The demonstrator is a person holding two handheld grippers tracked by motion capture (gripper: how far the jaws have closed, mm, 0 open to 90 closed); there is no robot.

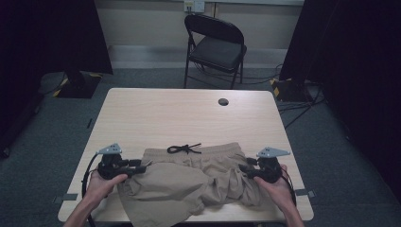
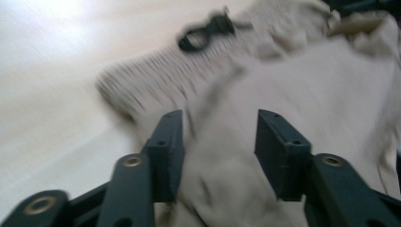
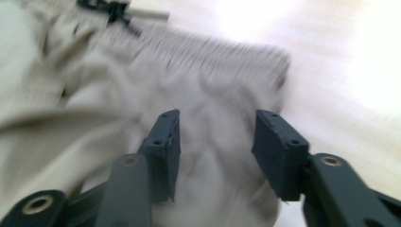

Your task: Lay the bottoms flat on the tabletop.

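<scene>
Left claw (image 1: 140, 169) and right claw (image 1: 243, 169) both spread over shorts (image 1: 189, 182) at table's near edge (drawstring toward far side). Step: positioning on waistband ends. Next: pinch cloth.

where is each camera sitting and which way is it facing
High view: above the near table edge, facing forward and down at the shorts; both hands and both grippers, left, right.
Left gripper view: on that gripper, looking along open jaws over fabric.
Right gripper view: on that gripper, likewise.
Shared: both gripper views catch the drawstring.
</scene>
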